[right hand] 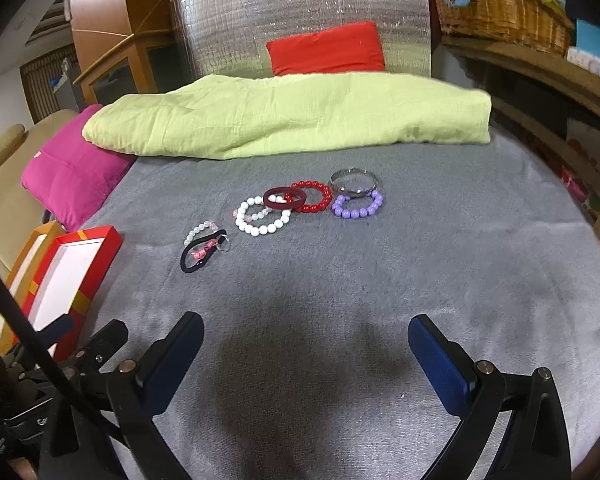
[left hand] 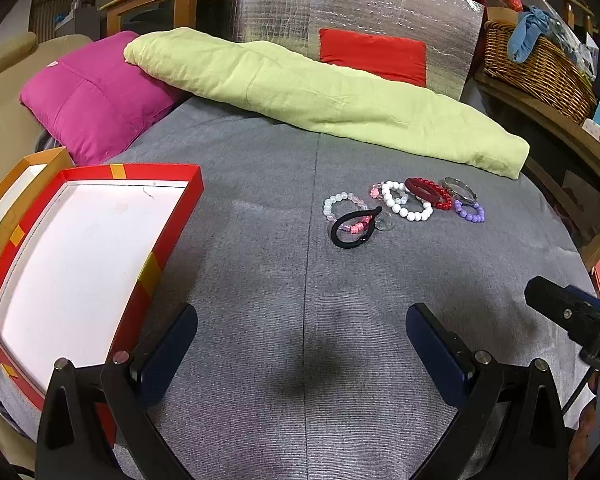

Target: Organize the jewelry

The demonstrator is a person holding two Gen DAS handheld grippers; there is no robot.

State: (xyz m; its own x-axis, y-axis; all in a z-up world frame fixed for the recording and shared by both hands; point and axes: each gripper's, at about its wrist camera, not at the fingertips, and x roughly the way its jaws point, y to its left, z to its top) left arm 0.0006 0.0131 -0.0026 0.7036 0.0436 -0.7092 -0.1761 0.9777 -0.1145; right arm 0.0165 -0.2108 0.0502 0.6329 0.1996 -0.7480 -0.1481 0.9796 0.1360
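Zero pieces boxed so far: red tray (left hand: pixel 172 220) left of the left gripper (left hand: pixel 300 344) sits bare. Bracelets (right hand: pixel 300 204) all clustered on the grey cloth (right hand: pixel 420 280) ahead of the right gripper (right hand: pixel 306 348). Both jaws spread wide, holding nothing.

A cluster of bracelets (right hand: pixel 300 204) lies mid-blanket (right hand: pixel 420 264), with a hair tie (right hand: pixel 200 254) at its left end overlapping a bead bracelet (right hand: pixel 198 232). An open box (left hand: pixel 100 248) sits at the blanket's left edge; a folded cloth (right hand: pixel 292 116) lies behind, partly on a cushion (left hand: pixel 96 96)
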